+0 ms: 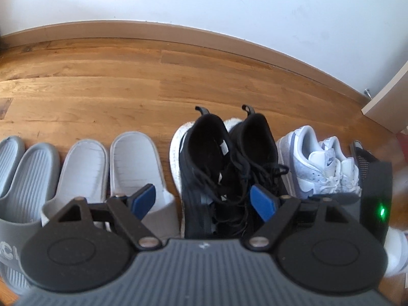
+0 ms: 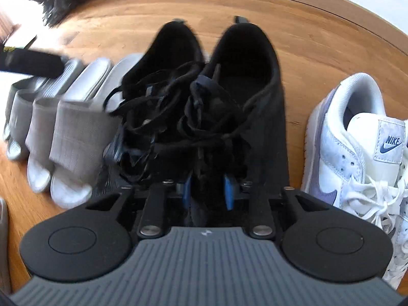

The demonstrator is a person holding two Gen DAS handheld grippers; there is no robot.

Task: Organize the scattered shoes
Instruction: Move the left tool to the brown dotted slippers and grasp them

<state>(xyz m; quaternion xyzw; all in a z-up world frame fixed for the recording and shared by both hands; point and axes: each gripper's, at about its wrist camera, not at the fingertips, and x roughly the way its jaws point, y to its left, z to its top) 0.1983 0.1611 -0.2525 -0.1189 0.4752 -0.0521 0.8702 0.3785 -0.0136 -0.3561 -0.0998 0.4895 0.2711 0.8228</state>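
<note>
Warm wood floor [image 1: 153, 81], planked, faintly glossy. Just above it, smooth matt wooden skirting [image 1: 102, 29]. On the floor: ribbed rubbery grey slides [image 1: 28, 173], woven cloth strap on pale slides [image 2: 76, 132], soft matt black fabric sneakers [image 2: 229, 97], smooth leather-look white sneakers [image 2: 357, 153] with cloth laces.

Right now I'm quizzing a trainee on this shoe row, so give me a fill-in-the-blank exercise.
1. The black sneakers have ____ soles.
2. Between the black sneakers and the grey slides stands a pair of ____ slides.
3. The shoes stand on a ____ floor.
4. The logo on the white and lilac sneakers' tongue reads ____.

Missing words: white; white; wooden; NIKE
</note>
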